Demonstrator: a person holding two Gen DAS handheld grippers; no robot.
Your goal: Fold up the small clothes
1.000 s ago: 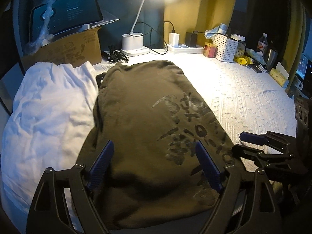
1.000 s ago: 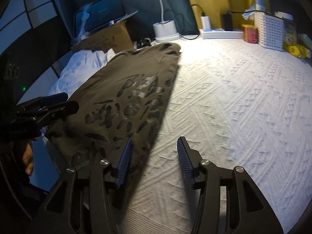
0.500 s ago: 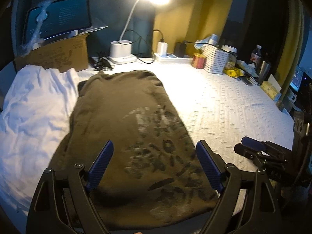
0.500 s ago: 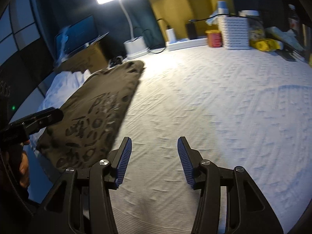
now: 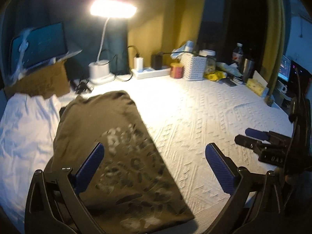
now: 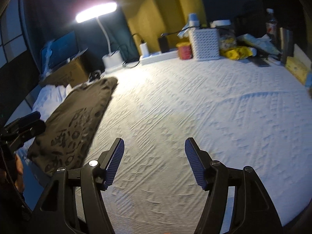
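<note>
A folded olive-brown shirt (image 5: 109, 146) with a dark printed pattern lies on the white textured cover, partly over a crumpled white garment (image 5: 25, 124). My left gripper (image 5: 154, 150) hovers above the shirt's right edge, its jaws opening wide with nothing between them. My right gripper (image 6: 154, 145) hangs over bare cover to the right of the shirt (image 6: 78, 120), jaws opening and empty. The right gripper also shows at the left wrist view's right edge (image 5: 251, 136). The left gripper appears at the right wrist view's left edge (image 6: 25, 124).
A lit desk lamp (image 5: 113, 9), cardboard box (image 5: 41, 81), power strip (image 5: 150, 72), red tin (image 5: 176, 70), white perforated basket (image 5: 193, 66), bottle (image 5: 237, 54) and snack packs line the back. The white cover (image 6: 214, 117) stretches wide to the right.
Both grippers have pulled back off the shirt and swung right, and both sets of jaws have widened. The shirt stays lying folded where it was.
</note>
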